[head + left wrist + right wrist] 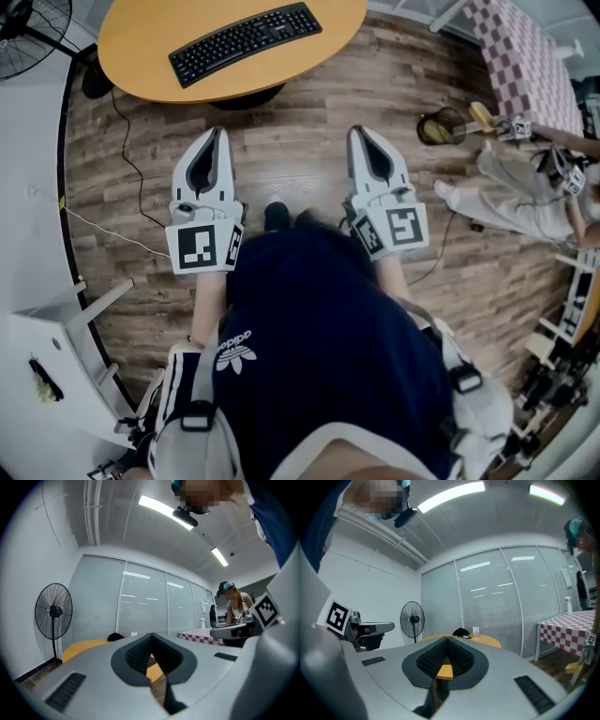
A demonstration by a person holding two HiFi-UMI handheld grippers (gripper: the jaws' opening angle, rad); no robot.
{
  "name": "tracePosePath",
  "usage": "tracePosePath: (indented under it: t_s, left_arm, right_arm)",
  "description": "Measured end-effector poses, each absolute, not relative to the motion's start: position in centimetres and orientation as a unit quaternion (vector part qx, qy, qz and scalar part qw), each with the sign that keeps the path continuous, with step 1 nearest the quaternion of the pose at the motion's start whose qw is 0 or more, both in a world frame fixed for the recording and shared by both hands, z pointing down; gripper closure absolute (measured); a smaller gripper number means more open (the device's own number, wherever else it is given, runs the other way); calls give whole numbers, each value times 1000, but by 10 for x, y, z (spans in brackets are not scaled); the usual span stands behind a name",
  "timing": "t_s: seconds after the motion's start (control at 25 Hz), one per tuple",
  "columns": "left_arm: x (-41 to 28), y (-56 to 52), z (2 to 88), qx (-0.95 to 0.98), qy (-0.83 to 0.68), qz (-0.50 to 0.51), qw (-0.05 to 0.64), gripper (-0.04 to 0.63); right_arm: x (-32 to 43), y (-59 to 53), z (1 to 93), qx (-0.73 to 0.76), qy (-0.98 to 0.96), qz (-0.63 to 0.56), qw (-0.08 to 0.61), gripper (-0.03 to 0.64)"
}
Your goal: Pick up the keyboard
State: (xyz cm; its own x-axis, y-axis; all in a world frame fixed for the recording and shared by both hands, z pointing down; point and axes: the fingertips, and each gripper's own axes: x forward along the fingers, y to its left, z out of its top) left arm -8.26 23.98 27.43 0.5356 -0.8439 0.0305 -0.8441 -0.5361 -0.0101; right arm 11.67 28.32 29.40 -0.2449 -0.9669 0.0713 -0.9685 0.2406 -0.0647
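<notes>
A black keyboard [246,40] lies slantwise on the round yellow table [141,47] at the top of the head view. Both grippers are held level over the wood floor, short of the table's near edge and side by side. My left gripper [217,134] is shut with nothing in it. The right gripper [361,133] is shut too, and empty. In the left gripper view the closed jaws hide most of the table [86,645]. The table [487,641] shows beyond the shut jaws in the right gripper view; a dark object [461,632] lies on its far part.
A standing fan [53,613] is left of the table. A red-checked table [525,66] stands at the right, with a person [525,187] beside it. A cable [131,169] runs across the floor at the left, near a white stand [56,356].
</notes>
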Motion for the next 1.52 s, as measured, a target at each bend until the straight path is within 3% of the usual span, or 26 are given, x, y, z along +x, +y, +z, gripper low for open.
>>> tracePosePath:
  t_s: [0.6, 1.12, 1.52]
  left_arm:
    - [-87, 169, 292, 867, -498, 25, 23, 592]
    - [-41, 55, 278, 831, -557, 5, 8, 592]
    - [-29, 32, 295, 797, -602, 18, 31, 592]
  right_arm:
    - [128, 209, 303, 621, -781, 58, 12, 614]
    - [202, 67, 298, 577, -815, 51, 22, 614]
    - [226, 15, 329, 542, -835, 92, 41, 614]
